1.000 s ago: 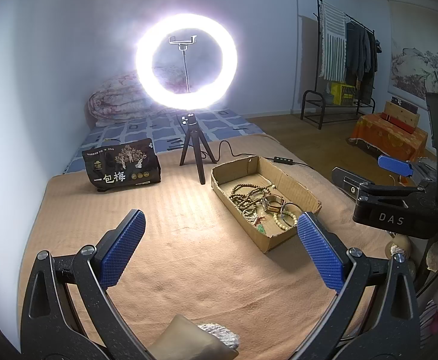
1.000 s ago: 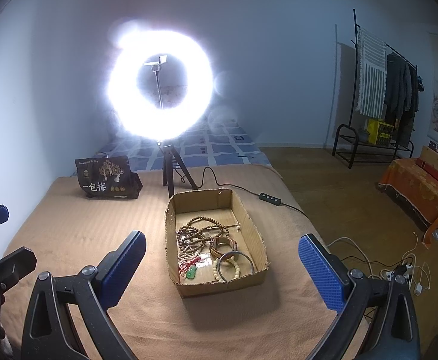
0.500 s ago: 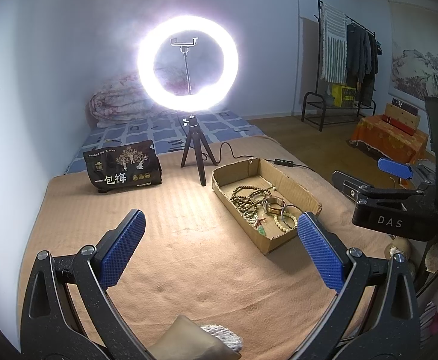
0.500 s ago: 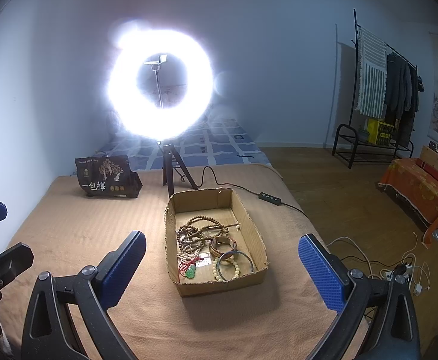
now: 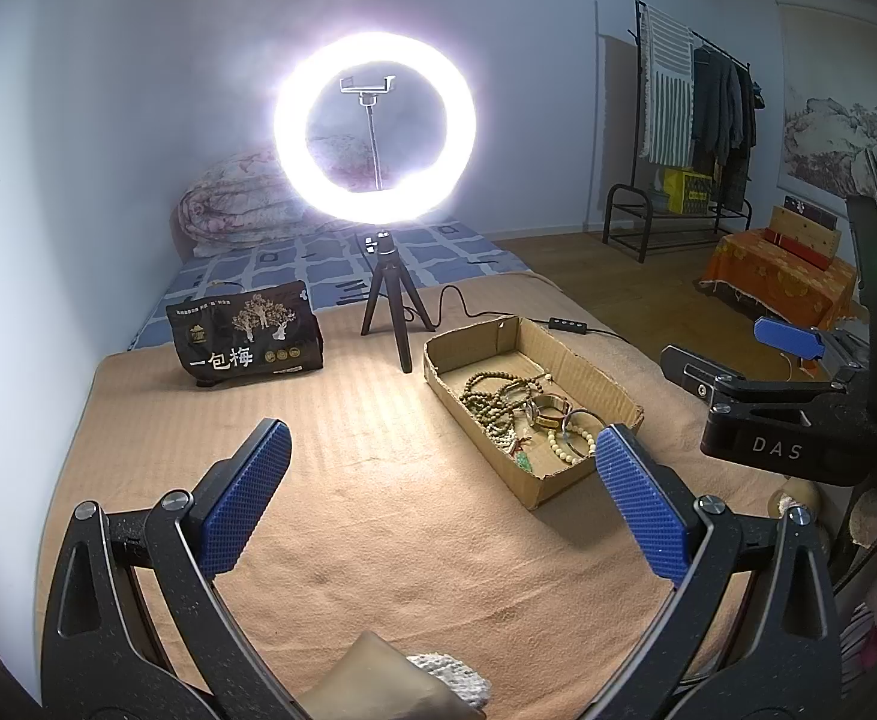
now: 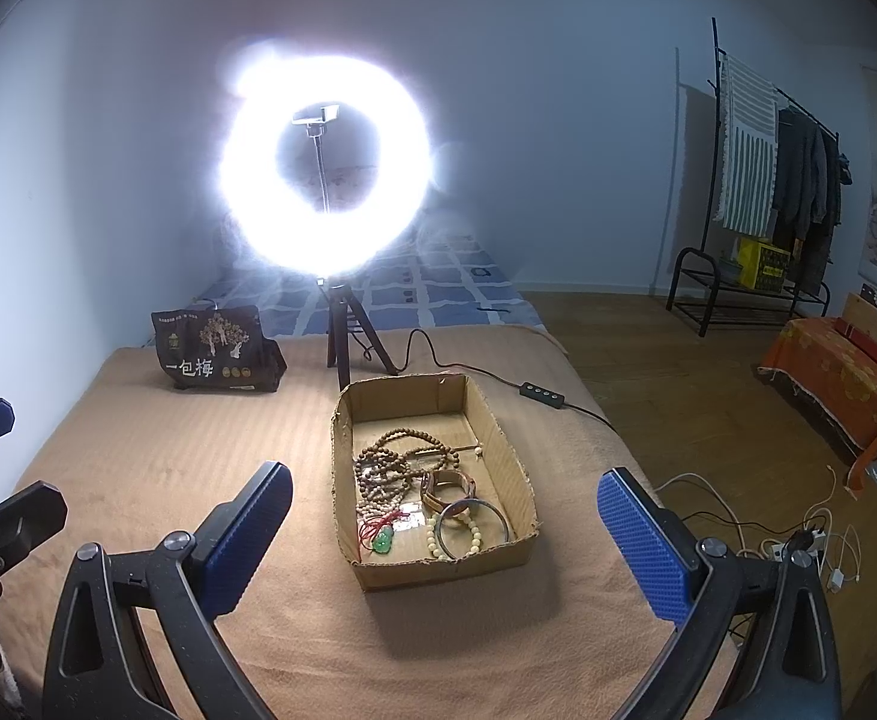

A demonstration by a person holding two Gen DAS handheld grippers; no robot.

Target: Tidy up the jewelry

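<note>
A shallow cardboard box (image 6: 501, 438) (image 5: 588, 369) lies on the tan blanket and holds brown bead strands (image 6: 387, 468) (image 5: 489, 402), a leather band (image 6: 447, 483), a dark bangle (image 6: 477, 525), a cream bead bracelet (image 6: 438, 534) and a green pendant on red cord (image 6: 384, 540). My right gripper (image 6: 444, 531) is open and empty, hovering before the box's near end. My left gripper (image 5: 438, 498) is open and empty, above the blanket left of the box. The right gripper's body also shows in the left wrist view (image 5: 786, 426).
A lit ring light on a small tripod (image 6: 342, 348) (image 5: 387, 312) stands behind the box, its cable (image 6: 543, 396) running off right. A dark snack bag (image 6: 216, 351) (image 5: 246, 333) sits at the back left. The blanket's right edge drops to the wooden floor (image 6: 708, 396).
Both grippers have barely moved; the views shift only slightly. Both stay open and the jewelry lies unchanged in the box.
</note>
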